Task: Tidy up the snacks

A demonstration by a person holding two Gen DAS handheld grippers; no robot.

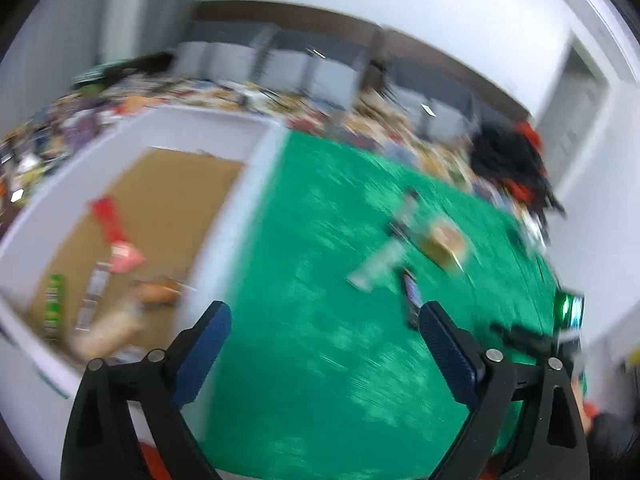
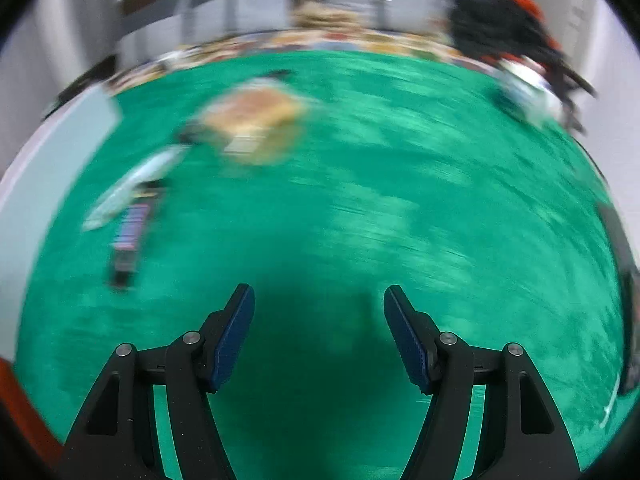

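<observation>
Left gripper (image 1: 324,320): spread wide, nothing between the blue pads (image 1: 206,344), hanging over the green cloth (image 1: 312,280) beside the edge of a white box (image 1: 256,168). Off to its left, inside that box, a brown cardboard floor (image 1: 176,184) carrying several snacks: a red packet (image 1: 110,220), a green-labelled bar (image 1: 54,304), a pale wrapped piece (image 1: 106,332), others too blurred to name. Ahead and to its right, on the cloth, a loose cluster: a pale green-white packet (image 1: 378,264), a tan packet (image 1: 444,240) just beyond it, a dark purple bar (image 1: 412,292) close by the right fingertip. Farther ahead, a long heap of mixed packets (image 1: 240,92) along the cloth's far edge, with a black and red bundle (image 1: 512,160) at its right end.

Right gripper (image 2: 319,308): also parted and empty-handed, low over bare green cloth (image 2: 360,208). Ahead and to its left, well apart from the fingers: the dark purple bar (image 2: 130,236), the pale packet (image 2: 132,184) touching or just beside it, the tan packet (image 2: 256,120) beyond. Heavy blur in both views; labels unreadable.
</observation>
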